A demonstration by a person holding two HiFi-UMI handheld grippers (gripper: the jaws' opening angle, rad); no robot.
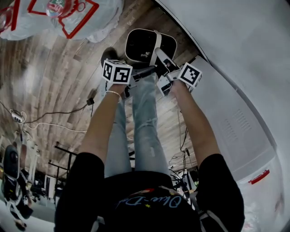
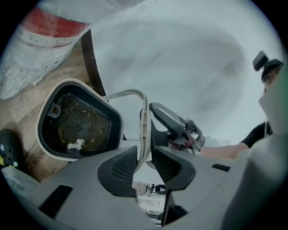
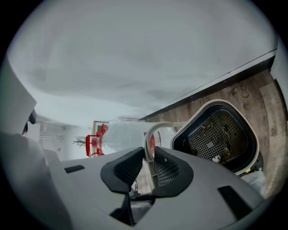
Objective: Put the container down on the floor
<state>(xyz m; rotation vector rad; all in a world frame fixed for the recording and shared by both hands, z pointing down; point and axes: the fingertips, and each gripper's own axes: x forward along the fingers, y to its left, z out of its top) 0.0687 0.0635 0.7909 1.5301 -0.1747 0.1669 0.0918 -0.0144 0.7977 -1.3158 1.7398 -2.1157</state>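
Observation:
The container (image 1: pixel 140 45) is a white bin with a black mesh inside (image 2: pixel 76 121) (image 3: pixel 220 134). It is low over the wooden floor; I cannot tell whether it rests on it. Its thin white handle (image 1: pixel 159 53) arches up between both grippers. The handle (image 2: pixel 142 121) runs between the jaws of my left gripper (image 2: pixel 144 164) (image 1: pixel 152 70), leaning on the left pad with a slim gap at the other, so the jaws stand open. My right gripper (image 3: pixel 146 164) (image 1: pixel 165 68) is shut on the handle (image 3: pixel 150 134), both pads tight on it.
A white wall (image 1: pixel 235 45) runs close along the right, with a white box with a red latch (image 1: pixel 260 176) lower down. Clear bags with red print (image 1: pixel 68 13) lie at the top left. A black shoe (image 2: pixel 9 148) is beside the container. Cables (image 1: pixel 54 113) trail over the floor.

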